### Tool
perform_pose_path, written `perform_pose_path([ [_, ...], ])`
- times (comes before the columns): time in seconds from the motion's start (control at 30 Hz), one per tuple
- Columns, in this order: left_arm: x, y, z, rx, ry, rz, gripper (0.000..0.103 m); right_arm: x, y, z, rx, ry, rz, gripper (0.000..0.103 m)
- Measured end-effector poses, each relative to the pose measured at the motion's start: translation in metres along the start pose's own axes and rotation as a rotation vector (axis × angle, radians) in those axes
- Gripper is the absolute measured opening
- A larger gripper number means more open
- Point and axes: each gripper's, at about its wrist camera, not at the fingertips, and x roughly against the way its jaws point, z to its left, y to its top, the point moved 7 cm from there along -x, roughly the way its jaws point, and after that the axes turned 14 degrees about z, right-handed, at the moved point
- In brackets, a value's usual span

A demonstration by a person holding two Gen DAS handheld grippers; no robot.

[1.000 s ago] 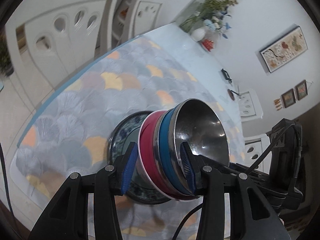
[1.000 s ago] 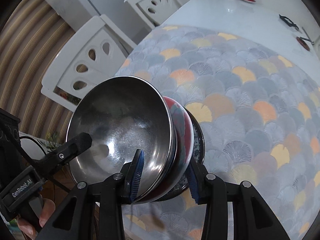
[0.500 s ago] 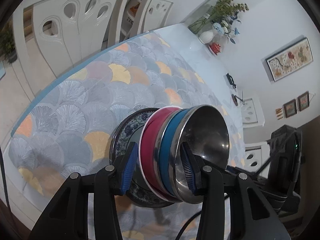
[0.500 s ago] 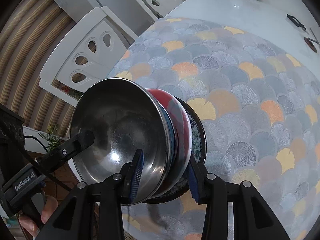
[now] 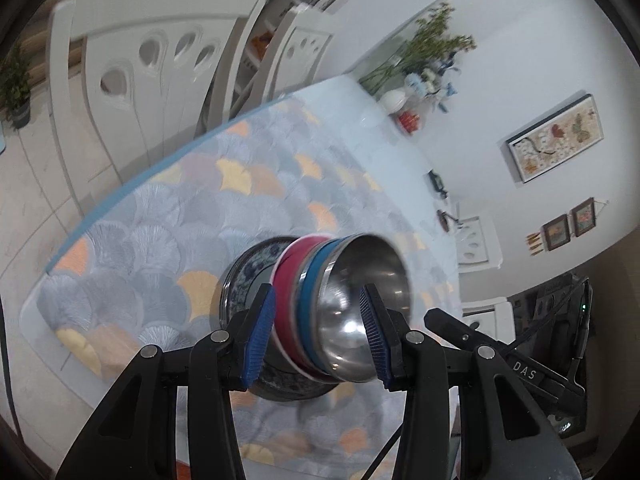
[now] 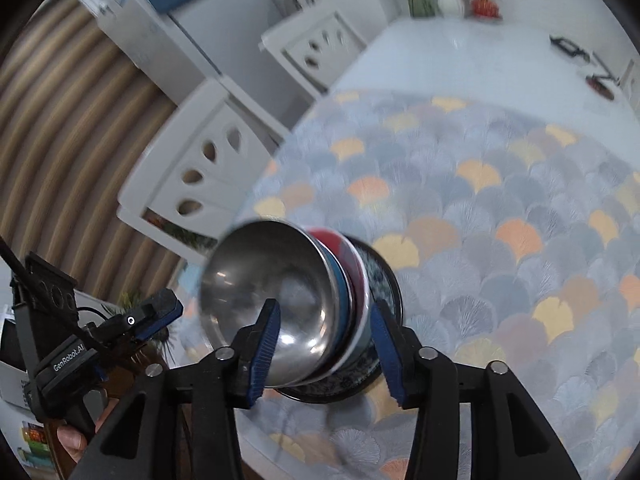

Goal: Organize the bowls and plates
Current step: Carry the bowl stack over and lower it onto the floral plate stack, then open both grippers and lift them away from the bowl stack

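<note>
The left gripper [image 5: 320, 332] was matte black plastic with two ribbed blue pads and silver round screws on its arms. The right gripper [image 6: 326, 350] matched it. White lettering marked each body, and a thin black cable trailed nearby.

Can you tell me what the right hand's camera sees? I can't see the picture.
A shiny metal bowl sits on top of a stack with a blue bowl, a red bowl and a patterned plate underneath. The right gripper reaches around the stack, its jaws opening. They rest on a fan-patterned tablecloth.
</note>
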Motion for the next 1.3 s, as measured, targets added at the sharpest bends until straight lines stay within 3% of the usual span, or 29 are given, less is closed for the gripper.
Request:
perform_pose_path([
  [0.1, 0.017, -0.002, -0.015, -0.044, -0.011, -0.026, 0.040, 0.017, -0.005, 0.010, 0.021, -0.012, -0.033, 0.055],
  [0.3, 0.039, -0.023, -0.045, -0.162, 0.060, -0.048, 0.048, 0.036, -0.035, 0.021, -0.025, 0.002, -0.052, 0.055],
  [0.53, 0.033, -0.058, -0.052, -0.233, 0.247, -0.016, 0.052, 0.034, -0.081, 0.023, -0.089, -0.006, -0.002, 0.055],
  [0.6, 0.035, -0.061, -0.050, -0.220, 0.283, -0.023, 0.059, 0.039, -0.090, 0.020, -0.094, -0.016, 0.002, 0.055],
  [1.03, 0.027, -0.077, -0.086, -0.193, 0.374, -0.033, 0.063, 0.095, -0.128, -0.021, -0.001, -0.178, -0.132, 0.057],
  [1.3, 0.026, -0.082, -0.111, -0.248, 0.387, -0.045, 0.063, 0.105, -0.129, -0.026, 0.008, -0.215, -0.141, 0.057],
])
